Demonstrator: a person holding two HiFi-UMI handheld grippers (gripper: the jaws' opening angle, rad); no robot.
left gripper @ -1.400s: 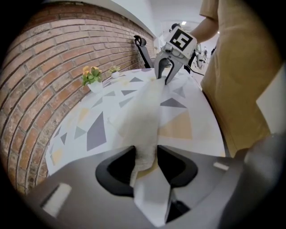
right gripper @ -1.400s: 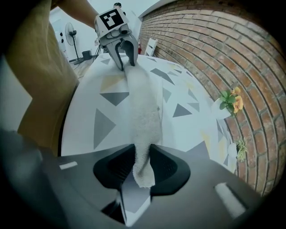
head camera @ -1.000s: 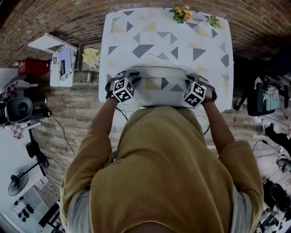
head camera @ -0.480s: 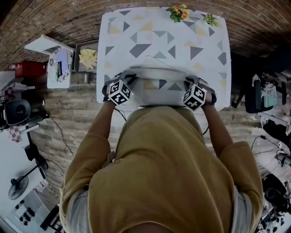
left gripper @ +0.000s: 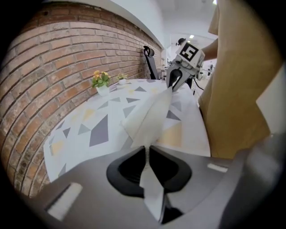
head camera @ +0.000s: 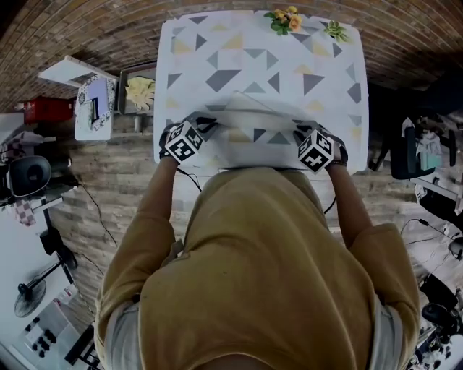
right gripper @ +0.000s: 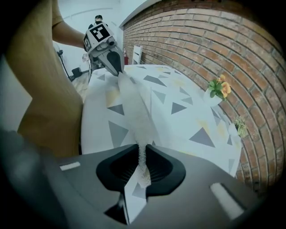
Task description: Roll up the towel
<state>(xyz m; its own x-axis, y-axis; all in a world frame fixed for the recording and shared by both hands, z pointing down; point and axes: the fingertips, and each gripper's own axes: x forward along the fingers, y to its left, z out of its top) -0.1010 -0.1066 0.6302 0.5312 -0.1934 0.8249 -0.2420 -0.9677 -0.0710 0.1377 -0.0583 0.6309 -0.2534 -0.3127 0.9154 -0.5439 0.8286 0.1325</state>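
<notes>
Towel (head camera: 253, 134) is being held up along the near edge of the table (head camera: 289, 50), just in front of the person (head camera: 268, 282); it is being stretched as a bunched band between the two grippers; white cloth with grey and yellow triangles, much like the table covering under it; its loose folds are being let droop toward the table top, contact not being made out.

Left gripper (head camera: 205, 126) is being held at the towel's left end, by the near-left corner; in the left gripper view its jaws (left gripper: 147, 154) are being pressed together on a fold of the towel (left gripper: 149, 116), with cloth being pinched between the pads and trailing out behind them.

Right gripper (head camera: 300, 132) is being held at the towel's right end, toward the near-right corner; in the right gripper view its jaws (right gripper: 143, 161) are likewise being clamped on the towel (right gripper: 136, 116), with a corner of cloth hanging out below.

Flowers (head camera: 286, 20) are being seen at the far edge, toward the far-right corner; a small green plant (head camera: 334, 30) is being seen just beside them, nearer that corner; a brick wall (left gripper: 53, 58) is being seen behind the far edge.
</notes>
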